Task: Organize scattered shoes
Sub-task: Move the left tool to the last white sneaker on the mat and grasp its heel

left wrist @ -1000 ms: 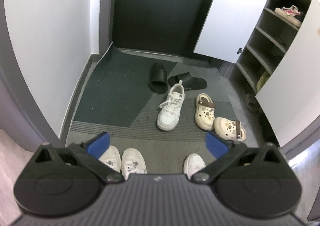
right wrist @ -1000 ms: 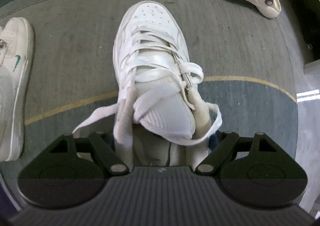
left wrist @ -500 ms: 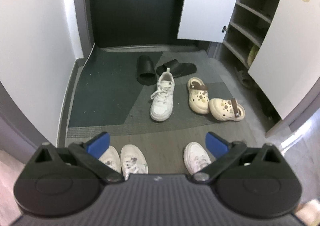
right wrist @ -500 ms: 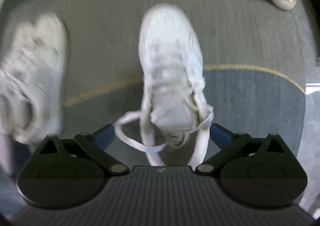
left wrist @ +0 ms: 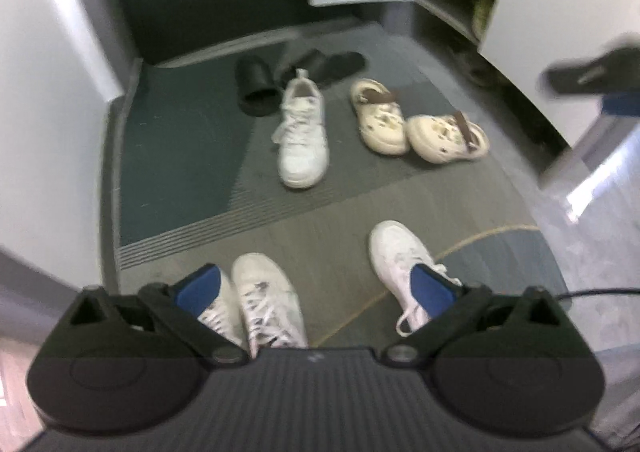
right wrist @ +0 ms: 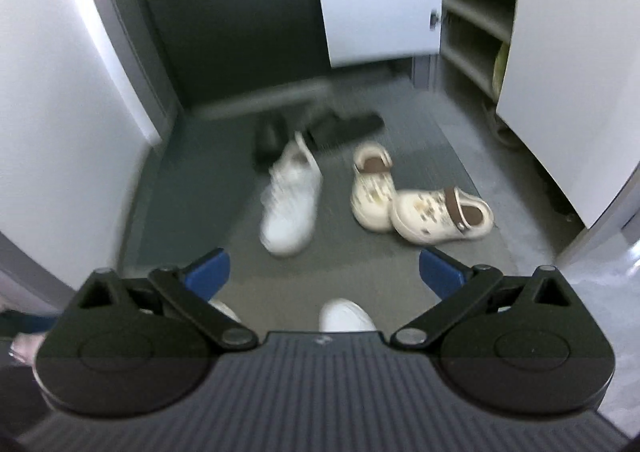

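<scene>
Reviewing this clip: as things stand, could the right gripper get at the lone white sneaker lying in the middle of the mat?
Probably yes. The right gripper is open and empty, and the white sneaker lies ahead of it with bare mat between. The black slides touch only its heel end; the cream clogs sit apart to one side.

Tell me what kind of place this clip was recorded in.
Most likely a home entryway. A dark door stands at the far end, a white shoe cabinet with open shelves is on the right, and white lace-up sneakers, cream clogs with brown straps and black slides lie scattered on the grey-green floor mat.
</scene>
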`<action>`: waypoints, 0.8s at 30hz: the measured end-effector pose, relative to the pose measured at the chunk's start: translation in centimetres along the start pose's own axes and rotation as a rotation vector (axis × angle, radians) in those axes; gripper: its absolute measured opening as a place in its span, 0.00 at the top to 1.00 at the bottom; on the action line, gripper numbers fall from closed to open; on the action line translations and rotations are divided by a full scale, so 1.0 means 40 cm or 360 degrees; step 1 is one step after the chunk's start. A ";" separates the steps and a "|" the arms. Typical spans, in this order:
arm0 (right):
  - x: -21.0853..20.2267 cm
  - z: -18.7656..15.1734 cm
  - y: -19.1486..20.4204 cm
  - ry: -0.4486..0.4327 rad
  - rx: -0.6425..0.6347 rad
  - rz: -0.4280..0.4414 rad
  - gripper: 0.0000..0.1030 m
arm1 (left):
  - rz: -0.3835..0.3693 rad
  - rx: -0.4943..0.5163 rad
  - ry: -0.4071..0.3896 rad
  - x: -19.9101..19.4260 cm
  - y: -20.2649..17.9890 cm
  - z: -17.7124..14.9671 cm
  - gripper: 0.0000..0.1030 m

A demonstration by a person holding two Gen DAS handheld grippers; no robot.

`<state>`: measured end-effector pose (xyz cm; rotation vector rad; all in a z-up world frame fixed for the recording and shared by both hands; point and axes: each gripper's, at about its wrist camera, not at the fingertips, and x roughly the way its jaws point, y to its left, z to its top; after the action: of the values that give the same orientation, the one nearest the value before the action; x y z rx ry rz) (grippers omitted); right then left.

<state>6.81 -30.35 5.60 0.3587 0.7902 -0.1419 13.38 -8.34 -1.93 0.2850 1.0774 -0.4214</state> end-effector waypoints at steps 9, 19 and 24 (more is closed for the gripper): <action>-0.005 -0.071 -0.100 -0.0067 0.0553 0.0266 0.00 | 0.0135 0.0022 -0.0150 0.170 -0.093 0.247 0.01; 0.078 -0.058 -0.163 -0.0016 0.0764 0.0172 0.00 | 0.0199 0.0178 -0.0167 0.580 -0.063 0.327 0.00; 0.175 -0.050 -0.185 0.0113 0.0775 0.0100 0.00 | 0.0183 0.0106 -0.0058 0.864 0.007 0.352 0.01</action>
<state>8.45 -36.44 -2.62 0.8522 0.8095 -0.2651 38.64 -20.69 -26.49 0.3951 1.0072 -0.3585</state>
